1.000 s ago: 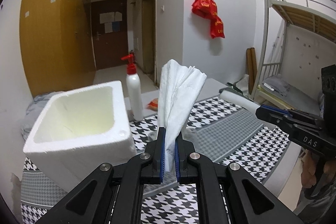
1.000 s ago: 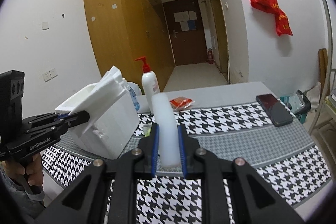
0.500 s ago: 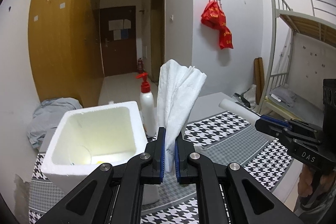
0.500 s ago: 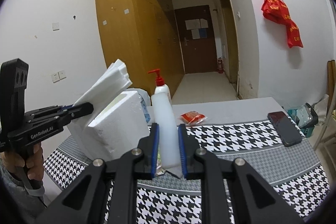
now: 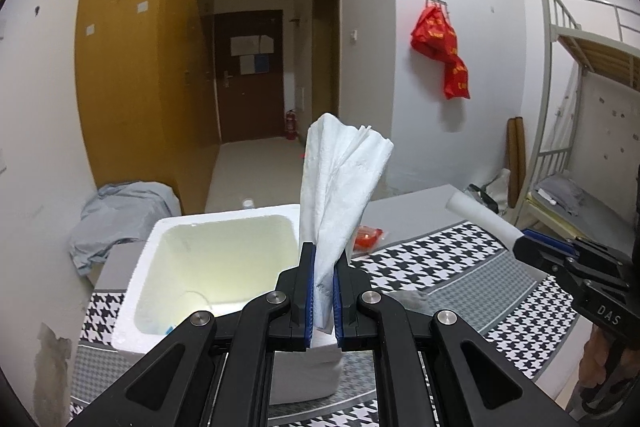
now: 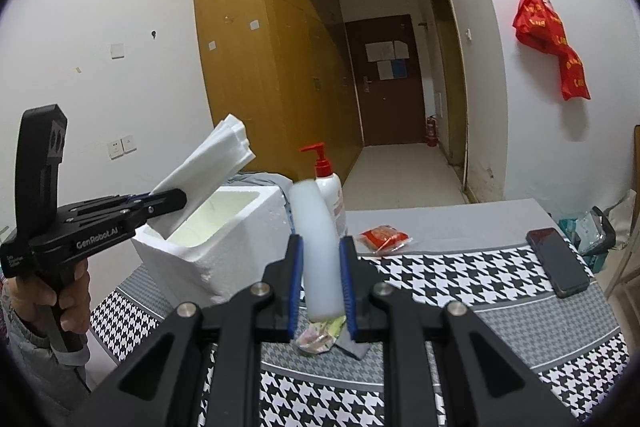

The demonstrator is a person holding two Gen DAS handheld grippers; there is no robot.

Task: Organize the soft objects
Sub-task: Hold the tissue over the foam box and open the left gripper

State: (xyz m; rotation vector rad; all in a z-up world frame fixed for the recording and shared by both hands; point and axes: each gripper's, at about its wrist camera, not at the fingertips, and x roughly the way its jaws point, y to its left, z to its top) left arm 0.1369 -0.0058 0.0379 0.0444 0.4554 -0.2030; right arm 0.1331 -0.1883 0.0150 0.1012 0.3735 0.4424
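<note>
My left gripper (image 5: 320, 291) is shut on a stack of white tissues (image 5: 340, 183) that fans upward. It is above the near right rim of an open white foam box (image 5: 208, 227). In the right wrist view the left gripper (image 6: 168, 201) holds the tissues (image 6: 208, 163) over the foam box (image 6: 224, 243). My right gripper (image 6: 322, 283) is shut on a white foam cylinder (image 6: 316, 247), held above the table to the right of the box. That cylinder (image 5: 480, 219) also shows at the right of the left wrist view.
A white pump bottle (image 6: 330, 195) with a red top stands behind the box. A red packet (image 6: 382, 237) and a black phone (image 6: 558, 261) lie on the houndstooth tablecloth (image 6: 480, 291). A crumpled wrapper (image 6: 320, 337) lies under my right gripper. A bunk bed (image 5: 580, 107) stands at the right.
My left gripper has risen and moved over the foam box with the tissues. My right gripper has lifted the foam cylinder higher and closer to the box.
</note>
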